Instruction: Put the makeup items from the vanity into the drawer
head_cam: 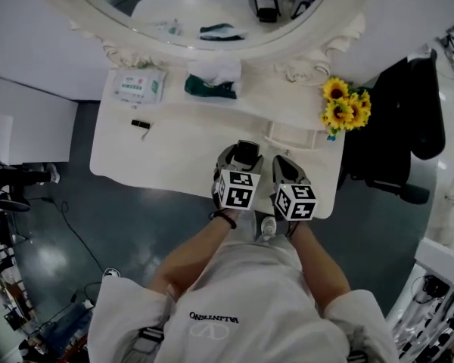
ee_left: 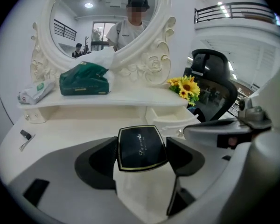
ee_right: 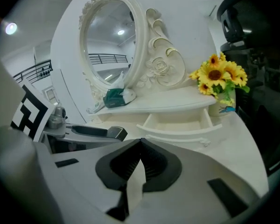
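Right now your left gripper (ee_left: pixel 143 155) clamps a square black compact (ee_left: pixel 141 146), gold-edged, over the vanity's (head_cam: pixel 174 153) front edge — right gripper (ee_right: pixel 140 160) alongside, jaws pressed together, empty. Beyond them, the drawer (ee_right: pixel 178 128) stands open.

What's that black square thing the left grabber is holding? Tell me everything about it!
It is a flat black compact, squarish with rounded corners and shiny. It has a thin gold line round the lid and curly gold writing too small to read. It looks closed. The left gripper pinches two opposite sides between its dark pads, lid facing up. It is above the white vanity top, near the open drawer.
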Motion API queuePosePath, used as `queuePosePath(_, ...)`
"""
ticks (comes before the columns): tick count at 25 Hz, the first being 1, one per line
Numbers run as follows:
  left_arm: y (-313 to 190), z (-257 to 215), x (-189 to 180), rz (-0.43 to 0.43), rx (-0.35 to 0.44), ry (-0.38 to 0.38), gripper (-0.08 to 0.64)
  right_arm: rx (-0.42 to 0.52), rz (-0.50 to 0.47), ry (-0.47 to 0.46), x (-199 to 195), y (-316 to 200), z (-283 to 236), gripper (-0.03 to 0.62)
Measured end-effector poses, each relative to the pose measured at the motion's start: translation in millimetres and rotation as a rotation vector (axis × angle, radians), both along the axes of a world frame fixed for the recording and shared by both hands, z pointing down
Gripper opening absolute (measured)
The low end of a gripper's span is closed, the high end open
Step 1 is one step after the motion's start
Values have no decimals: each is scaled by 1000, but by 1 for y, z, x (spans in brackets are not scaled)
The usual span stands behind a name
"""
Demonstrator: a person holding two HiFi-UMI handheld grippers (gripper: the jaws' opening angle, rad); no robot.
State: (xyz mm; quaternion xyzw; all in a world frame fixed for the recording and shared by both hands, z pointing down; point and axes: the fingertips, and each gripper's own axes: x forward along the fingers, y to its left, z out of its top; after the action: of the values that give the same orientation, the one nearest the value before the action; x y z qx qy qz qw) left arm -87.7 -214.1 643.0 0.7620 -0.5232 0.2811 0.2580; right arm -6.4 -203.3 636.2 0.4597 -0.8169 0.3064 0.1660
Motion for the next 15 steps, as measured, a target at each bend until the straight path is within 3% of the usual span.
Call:
queuePosePath(5,-6,-21,40,52,41,34,330,15,81,-4,37,3,-9,9)
queuePosePath(15,-11,-24,99,137,18,46,330,42,181,9,96,-1,-21,9)
